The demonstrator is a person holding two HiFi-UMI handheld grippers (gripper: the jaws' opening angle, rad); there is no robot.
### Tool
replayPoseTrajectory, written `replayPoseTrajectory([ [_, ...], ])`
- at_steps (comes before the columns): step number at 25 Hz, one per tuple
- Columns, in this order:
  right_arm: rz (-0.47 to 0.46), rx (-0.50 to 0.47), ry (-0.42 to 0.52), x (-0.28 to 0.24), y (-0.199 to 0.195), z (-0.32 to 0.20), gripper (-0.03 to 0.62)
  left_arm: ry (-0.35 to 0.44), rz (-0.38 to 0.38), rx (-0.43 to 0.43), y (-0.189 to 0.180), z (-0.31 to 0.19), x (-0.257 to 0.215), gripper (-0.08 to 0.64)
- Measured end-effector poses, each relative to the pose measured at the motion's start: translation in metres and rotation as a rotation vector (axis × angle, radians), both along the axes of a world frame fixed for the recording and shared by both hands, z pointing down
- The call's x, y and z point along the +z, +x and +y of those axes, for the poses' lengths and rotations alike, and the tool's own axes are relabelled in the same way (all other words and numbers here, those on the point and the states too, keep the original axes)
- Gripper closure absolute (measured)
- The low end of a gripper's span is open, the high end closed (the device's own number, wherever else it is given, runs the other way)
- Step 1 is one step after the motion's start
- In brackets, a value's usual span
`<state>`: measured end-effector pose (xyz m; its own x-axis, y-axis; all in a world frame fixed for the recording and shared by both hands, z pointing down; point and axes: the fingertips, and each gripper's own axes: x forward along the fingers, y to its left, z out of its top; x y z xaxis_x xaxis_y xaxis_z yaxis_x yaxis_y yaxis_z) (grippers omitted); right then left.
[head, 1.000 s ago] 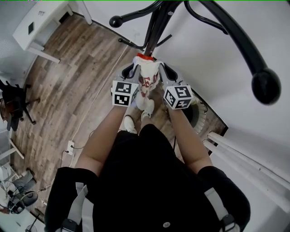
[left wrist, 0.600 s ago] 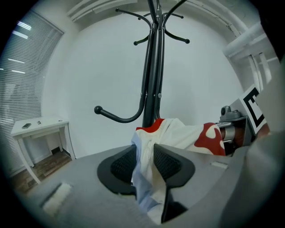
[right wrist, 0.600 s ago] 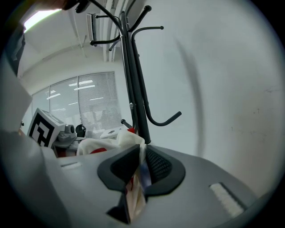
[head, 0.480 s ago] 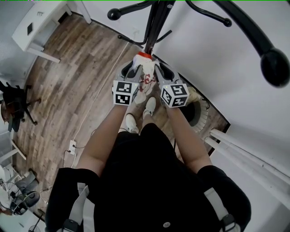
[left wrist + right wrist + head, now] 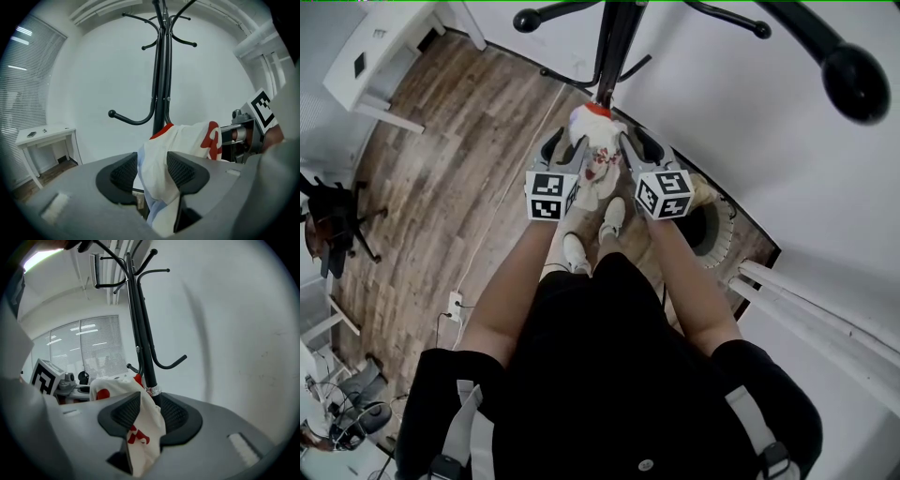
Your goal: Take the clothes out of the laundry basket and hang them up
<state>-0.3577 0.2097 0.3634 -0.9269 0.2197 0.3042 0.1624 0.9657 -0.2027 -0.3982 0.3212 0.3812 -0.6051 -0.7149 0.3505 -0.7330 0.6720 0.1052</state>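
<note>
- My left claw (image 5: 563, 147) has just been opening. A second ago it pinched the white garment (image 5: 598, 157); now its pads stand apart with the cloth slack between them.
- My right claw (image 5: 639, 145) has just been opening too, and the red-printed cloth hangs loose between its spread pads.
- The white garment stays draped against the pole of the black coat rack (image 5: 614, 47), between both claws.
</note>
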Motion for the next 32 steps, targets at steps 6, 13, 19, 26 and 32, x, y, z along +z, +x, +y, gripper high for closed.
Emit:
replayPoseTrajectory([
  [6, -0.021, 0.026, 0.012, -0.011, 0.007, -0.002, 0.446, 0.012, -0.037, -0.055, -0.004, 0.030, -0.016, 0.315],
  [13, -0.115, 0.061, 0.046, -0.059, 0.038, -0.007, 0.433, 0.092, -0.100, 0.012, 0.013, 0.038, -0.068, 0.308],
  [19, -0.231, 0.090, 0.158, -0.137, 0.104, -0.048, 0.308, 0.178, -0.196, 0.224, 0.077, -0.020, -0.149, 0.267],
  [26, -0.252, 0.185, 0.172, -0.157, 0.199, -0.162, 0.231, 0.241, -0.210, 0.353, 0.163, -0.134, -0.180, 0.183],
  [32, -0.212, 0.219, 0.086, -0.123, 0.268, -0.270, 0.104, 0.225, -0.150, 0.319, 0.216, -0.226, -0.146, 0.056],
])
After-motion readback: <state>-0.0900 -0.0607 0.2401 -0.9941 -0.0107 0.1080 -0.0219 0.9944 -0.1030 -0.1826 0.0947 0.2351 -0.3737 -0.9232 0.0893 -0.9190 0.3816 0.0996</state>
